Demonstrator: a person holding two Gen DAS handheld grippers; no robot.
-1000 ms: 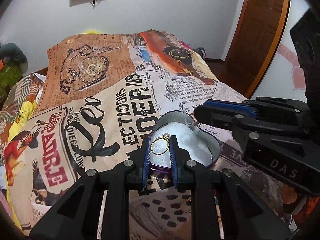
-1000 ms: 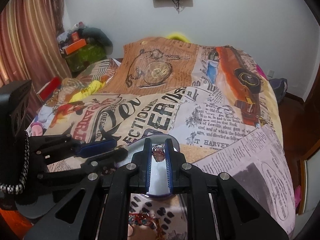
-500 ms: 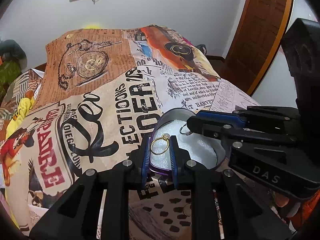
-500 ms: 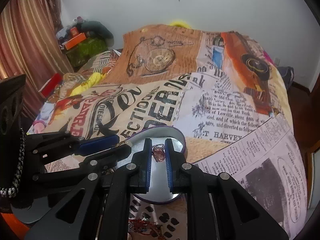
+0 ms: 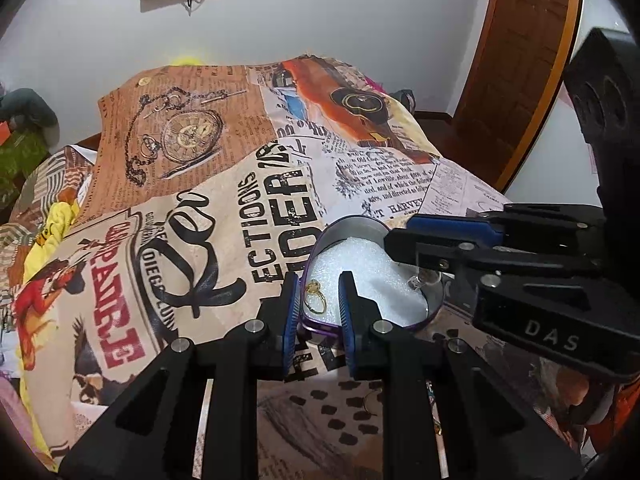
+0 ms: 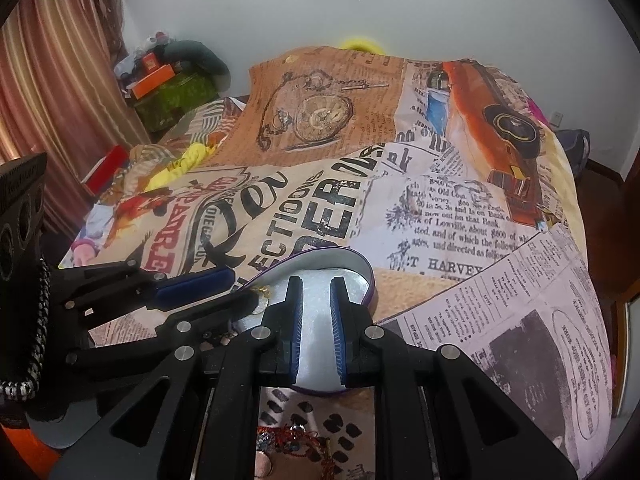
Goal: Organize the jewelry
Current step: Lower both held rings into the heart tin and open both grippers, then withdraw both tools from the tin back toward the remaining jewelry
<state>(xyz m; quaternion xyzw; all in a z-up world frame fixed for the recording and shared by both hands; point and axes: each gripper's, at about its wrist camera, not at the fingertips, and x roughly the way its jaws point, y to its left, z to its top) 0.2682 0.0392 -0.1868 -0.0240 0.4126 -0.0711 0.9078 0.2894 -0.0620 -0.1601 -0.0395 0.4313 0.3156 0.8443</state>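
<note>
Left hand-held gripper (image 5: 319, 304): jaws now parted; gold ring (image 5: 315, 297), clamped 0.5 s ago, lies on the white foam of the heart-shaped tin (image 5: 434, 307). Right hand-held gripper (image 6: 316, 312): also open and empty; its stone ring (image 5: 418, 281) rests on the foam. Tin sits on the bed (image 5: 224, 216). Both rings delivered; loose jewelry (image 6: 294, 446) nearer the cameras likely comes next.

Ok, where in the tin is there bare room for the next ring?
The white foam is bare in the middle, between the gold ring at its left edge and the silver ring on its right. The bedspread beyond the tin is bare too. It is crowded on the near side, where loose jewelry lies.
</note>
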